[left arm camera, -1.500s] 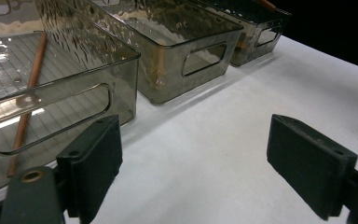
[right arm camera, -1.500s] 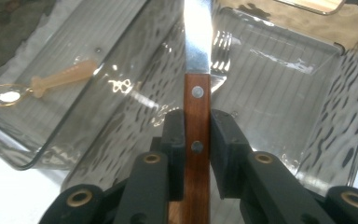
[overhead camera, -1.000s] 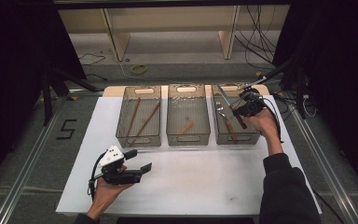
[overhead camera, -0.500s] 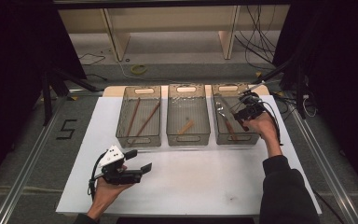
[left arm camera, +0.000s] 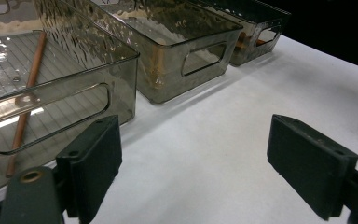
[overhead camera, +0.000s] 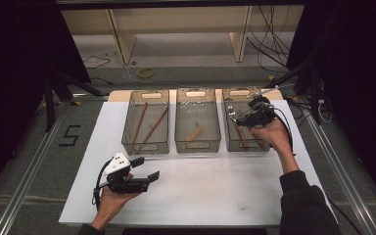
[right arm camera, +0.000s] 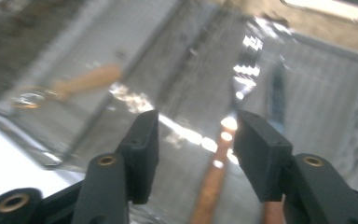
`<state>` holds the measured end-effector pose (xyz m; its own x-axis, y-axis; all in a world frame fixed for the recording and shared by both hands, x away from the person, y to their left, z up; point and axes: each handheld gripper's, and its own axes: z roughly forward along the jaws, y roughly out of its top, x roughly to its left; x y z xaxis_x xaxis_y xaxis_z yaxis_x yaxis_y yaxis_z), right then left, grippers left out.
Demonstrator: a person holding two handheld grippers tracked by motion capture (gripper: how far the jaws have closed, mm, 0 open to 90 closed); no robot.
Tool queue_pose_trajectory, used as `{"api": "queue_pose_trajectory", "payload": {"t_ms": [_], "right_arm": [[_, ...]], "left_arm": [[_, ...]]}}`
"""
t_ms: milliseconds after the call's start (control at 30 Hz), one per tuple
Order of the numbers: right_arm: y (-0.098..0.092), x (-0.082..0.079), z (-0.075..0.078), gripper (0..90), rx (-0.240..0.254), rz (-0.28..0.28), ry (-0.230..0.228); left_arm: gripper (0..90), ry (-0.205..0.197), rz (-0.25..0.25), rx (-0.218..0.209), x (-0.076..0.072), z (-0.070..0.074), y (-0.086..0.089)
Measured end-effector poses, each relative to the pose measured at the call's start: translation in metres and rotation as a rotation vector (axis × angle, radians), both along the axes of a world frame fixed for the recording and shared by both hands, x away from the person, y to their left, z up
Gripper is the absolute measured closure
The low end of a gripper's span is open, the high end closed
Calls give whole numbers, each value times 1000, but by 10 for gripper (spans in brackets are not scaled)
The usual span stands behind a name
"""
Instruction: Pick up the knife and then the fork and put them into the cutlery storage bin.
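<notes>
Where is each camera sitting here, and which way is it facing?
High view: above the person's side, looking forward and down at three bins on the white table; both forearms, left gripper, right gripper show.
Left gripper view: low over the table, facing the left bin; its open jaws.
Right gripper view: down into the right bin at a wooden-handled fork; its jaws.
Shared: the middle bin.

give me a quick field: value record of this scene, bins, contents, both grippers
table: white top
bins: three clear smoky bins in a row
left bin: two long wooden sticks
middle bin: one short wooden piece
right bin: a fork with a wooden handle
left gripper: open, empty, held over the table before the left bin
right gripper: over the right bin, jaws have just been opening, fork lies below the gap, pads not pressing on it
</notes>
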<state>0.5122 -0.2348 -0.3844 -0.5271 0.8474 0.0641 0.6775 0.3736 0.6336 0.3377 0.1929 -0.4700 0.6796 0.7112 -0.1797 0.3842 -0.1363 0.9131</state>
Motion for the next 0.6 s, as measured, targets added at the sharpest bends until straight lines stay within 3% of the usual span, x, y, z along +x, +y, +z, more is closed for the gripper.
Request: {"api": "queue_pose_trajectory", "payload": {"t_ms": [167,600], "right_arm": [[10,-18,3,447,65,51,-35],[28,-61,-2,343,141,126,-105]], "left_arm": [[172,0,-1,0,0,0,0],[172,6,-4,-2,0,0,0]]}}
